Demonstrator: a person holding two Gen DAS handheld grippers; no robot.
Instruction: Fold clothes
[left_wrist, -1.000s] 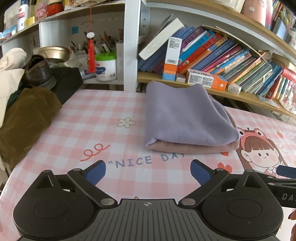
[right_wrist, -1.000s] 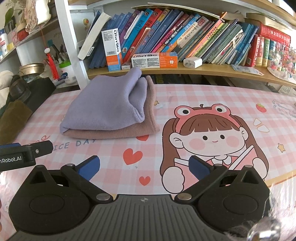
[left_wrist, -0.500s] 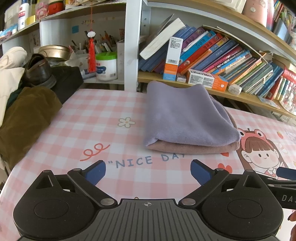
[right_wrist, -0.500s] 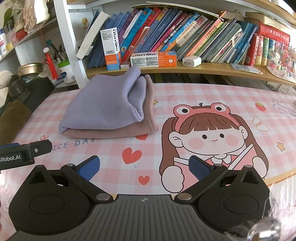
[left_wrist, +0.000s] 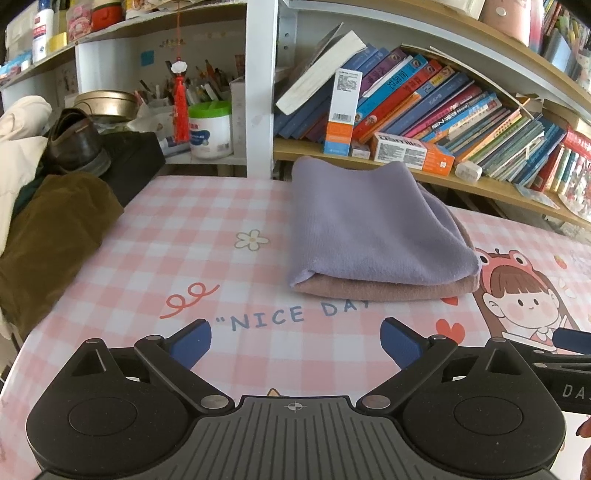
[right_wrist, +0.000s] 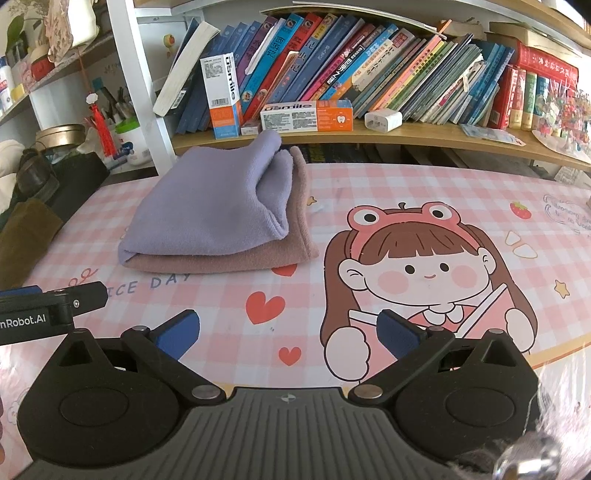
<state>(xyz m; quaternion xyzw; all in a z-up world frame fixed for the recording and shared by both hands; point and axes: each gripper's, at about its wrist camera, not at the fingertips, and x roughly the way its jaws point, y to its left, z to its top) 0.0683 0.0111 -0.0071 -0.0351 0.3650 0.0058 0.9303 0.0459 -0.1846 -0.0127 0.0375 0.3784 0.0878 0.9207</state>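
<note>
On the bench, short of the folded clothes, left tongs and right tongs hover level, side by side, both spread wide and empty.

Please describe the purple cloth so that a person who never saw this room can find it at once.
Look at the pink checked table cover before the bookshelf. Near its back edge lies a folded stack of two cloths; the purple cloth is the upper one. The cloth beneath it is dusty pink.
</note>
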